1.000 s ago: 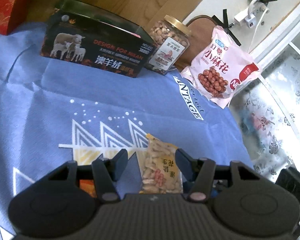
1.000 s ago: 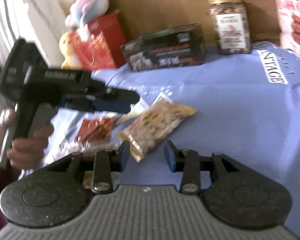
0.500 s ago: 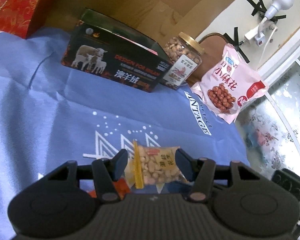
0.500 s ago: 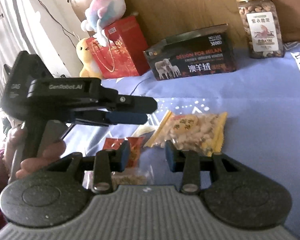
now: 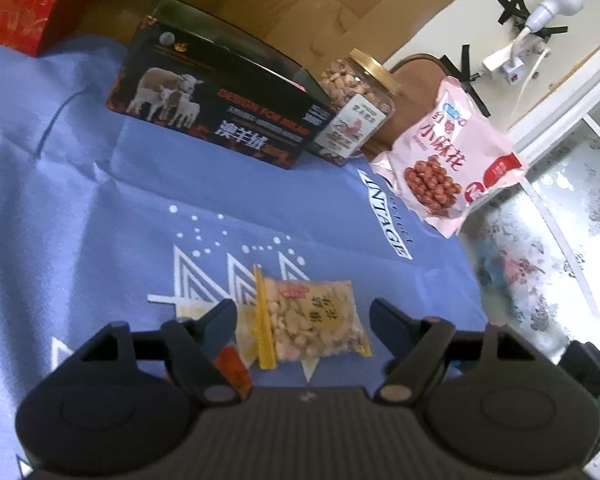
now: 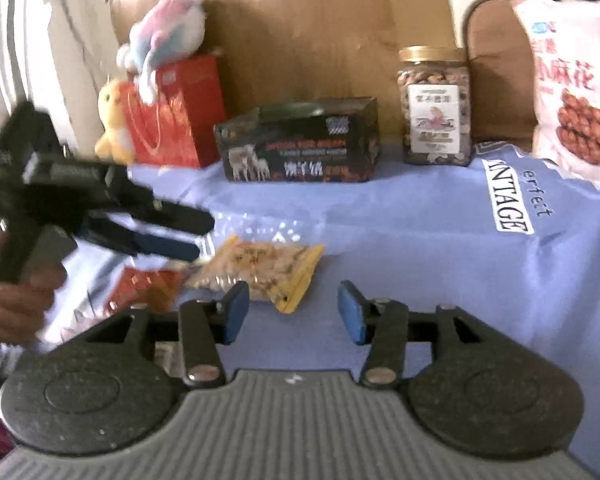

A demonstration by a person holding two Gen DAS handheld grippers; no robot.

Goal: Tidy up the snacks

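Note:
A small yellow-edged peanut packet (image 5: 312, 322) lies flat on the blue cloth (image 5: 100, 208), between and just beyond the fingers of my open left gripper (image 5: 305, 316). A red packet (image 5: 230, 362) lies under the left finger. In the right wrist view the peanut packet (image 6: 260, 266) lies ahead of my open, empty right gripper (image 6: 293, 312); the left gripper (image 6: 172, 234) hovers over its left end, and red packets (image 6: 140, 284) lie beside it.
Along the back stand a dark box with sheep (image 5: 220, 116), a jar of nuts (image 5: 354, 104) and a pink snack bag (image 5: 448, 164). A red gift bag (image 6: 176, 116) with plush toys (image 6: 164, 40) stands at the back left. The cloth ends at the right (image 5: 472, 280).
The peanut packet has turned from lengthwise to crosswise on the cloth. My left gripper has pulled back a little. The right gripper's view swung right.

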